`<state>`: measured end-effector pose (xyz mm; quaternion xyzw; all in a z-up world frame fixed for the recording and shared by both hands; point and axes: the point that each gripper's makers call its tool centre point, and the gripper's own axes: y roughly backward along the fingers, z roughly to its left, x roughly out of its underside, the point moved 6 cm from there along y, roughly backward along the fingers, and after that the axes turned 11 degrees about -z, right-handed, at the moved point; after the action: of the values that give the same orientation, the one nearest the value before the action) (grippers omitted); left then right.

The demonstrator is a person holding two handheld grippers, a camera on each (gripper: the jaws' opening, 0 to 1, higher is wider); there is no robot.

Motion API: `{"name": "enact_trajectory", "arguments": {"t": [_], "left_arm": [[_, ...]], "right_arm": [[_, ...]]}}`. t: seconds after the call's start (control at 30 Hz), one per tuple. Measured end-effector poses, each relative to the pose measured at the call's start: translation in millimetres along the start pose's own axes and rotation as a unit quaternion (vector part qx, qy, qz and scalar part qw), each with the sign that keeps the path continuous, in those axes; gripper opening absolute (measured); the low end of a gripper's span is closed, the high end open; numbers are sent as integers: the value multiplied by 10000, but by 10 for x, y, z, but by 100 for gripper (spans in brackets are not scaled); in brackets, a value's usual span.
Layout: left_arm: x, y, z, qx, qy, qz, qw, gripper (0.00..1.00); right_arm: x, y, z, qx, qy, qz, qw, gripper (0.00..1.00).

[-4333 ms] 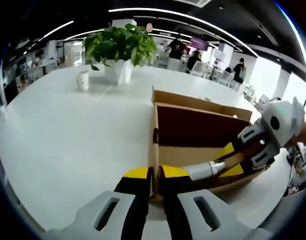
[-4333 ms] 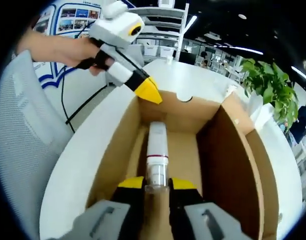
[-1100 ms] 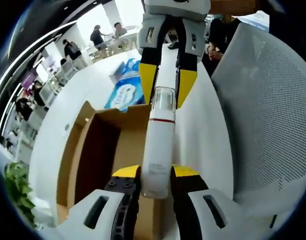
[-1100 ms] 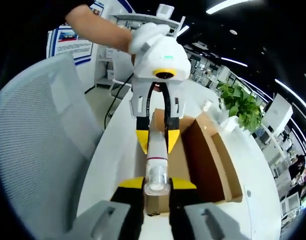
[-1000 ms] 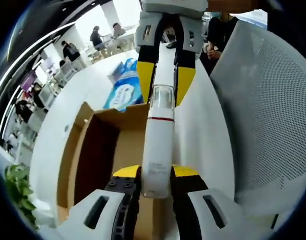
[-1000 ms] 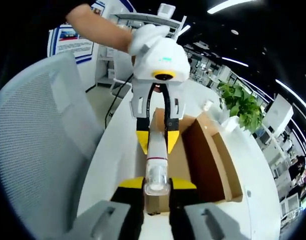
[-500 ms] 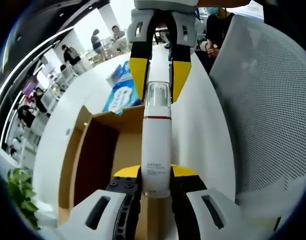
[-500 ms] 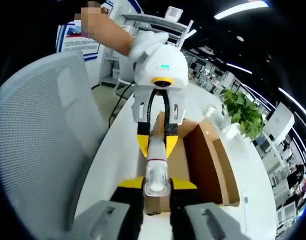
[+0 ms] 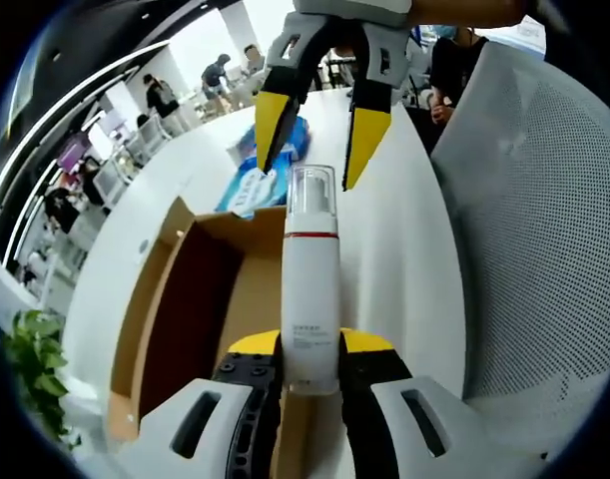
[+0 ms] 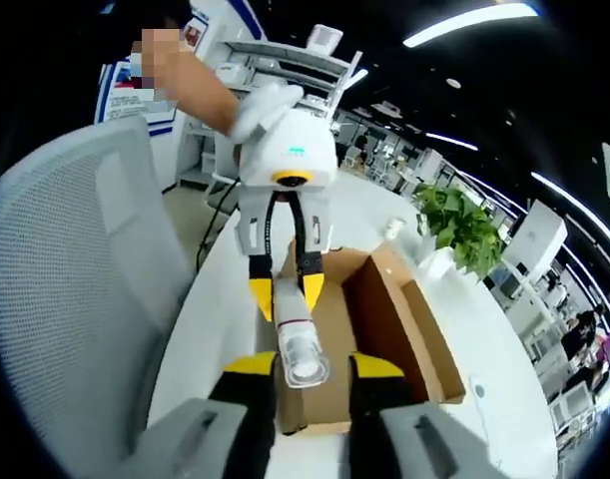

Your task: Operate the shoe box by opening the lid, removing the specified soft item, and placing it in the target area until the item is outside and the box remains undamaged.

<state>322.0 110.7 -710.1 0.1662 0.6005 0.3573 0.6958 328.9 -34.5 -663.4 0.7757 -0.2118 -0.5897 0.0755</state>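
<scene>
In the left gripper view, a white pump bottle [image 9: 311, 289] with a clear cap is squeezed at its bottom end by the left gripper [image 9: 311, 344]. The bottle is held above the open cardboard shoe box [image 9: 200, 299], which is seen on the white table [image 9: 175, 170]. Past the cap, the right gripper [image 9: 319, 125] is spread wide, not touching the bottle. A blue pack [image 9: 255, 180] is seen beyond the box.

In the right gripper view, the right gripper [image 10: 312, 371] is open, with the bottle's cap [image 10: 301, 359] between its tips. The left gripper [image 10: 282, 289] is clamped on the far end. The box [image 10: 384, 329] is below, and a potted plant [image 10: 454, 225] is farther off.
</scene>
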Motion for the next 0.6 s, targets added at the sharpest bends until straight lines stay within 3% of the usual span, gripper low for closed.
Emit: {"name": "enact_trajectory", "arguments": {"t": [0.3,0.37,0.53,0.6], "left_arm": [[-15,80,52,-201,-40,-20,9998,20],[-12,85,63,-224,-89,-15,9997,20],[-70,85,71,-280,-295,-44,9992,20],[-104,67,76,-304,-439,-66,9986,20]], "right_arm": [[59,100,16,296,-1237,-186,9917,25],[41,95,74,290,-1822,-316,9823,27],[64,72,121,485,-2661,-440,9617,32],[31,64,111,637,-3091,-664,9466,31]]}}
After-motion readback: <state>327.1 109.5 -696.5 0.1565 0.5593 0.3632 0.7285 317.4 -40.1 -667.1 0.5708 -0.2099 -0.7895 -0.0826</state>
